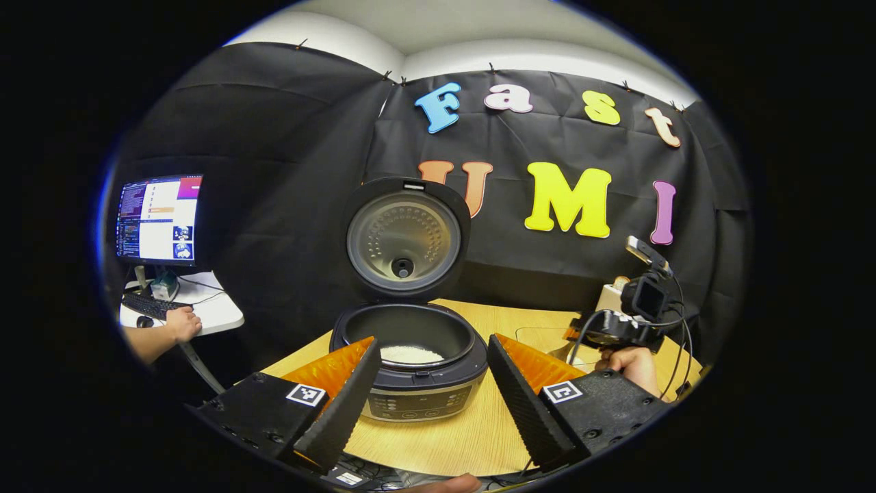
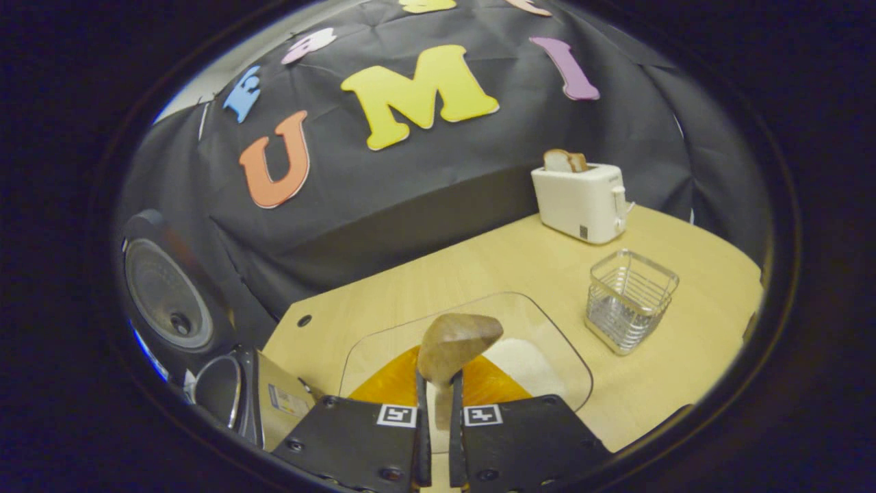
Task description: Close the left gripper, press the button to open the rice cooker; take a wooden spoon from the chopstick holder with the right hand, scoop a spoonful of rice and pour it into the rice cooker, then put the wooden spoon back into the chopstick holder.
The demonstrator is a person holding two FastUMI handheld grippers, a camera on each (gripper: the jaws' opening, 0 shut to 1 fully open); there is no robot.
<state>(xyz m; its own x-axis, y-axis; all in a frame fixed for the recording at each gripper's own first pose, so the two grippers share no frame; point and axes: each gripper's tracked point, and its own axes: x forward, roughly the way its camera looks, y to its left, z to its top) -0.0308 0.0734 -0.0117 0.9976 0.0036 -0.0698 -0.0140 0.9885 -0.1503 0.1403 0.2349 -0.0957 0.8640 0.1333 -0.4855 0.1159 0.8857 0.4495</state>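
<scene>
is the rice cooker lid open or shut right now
Open. In the left gripper view the rice cooker lid stands upright, its inner side facing the camera, and the pot below shows some white rice.

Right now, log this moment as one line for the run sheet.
rice cooker: lid open, rice inside | right hand-held gripper: shut on wooden spoon | chopstick holder: empty | left hand-held gripper: open

A white toaster [image 2: 582, 202] holding bread [image 2: 565, 161] stands on the wooden table [image 2: 479, 267].
</scene>
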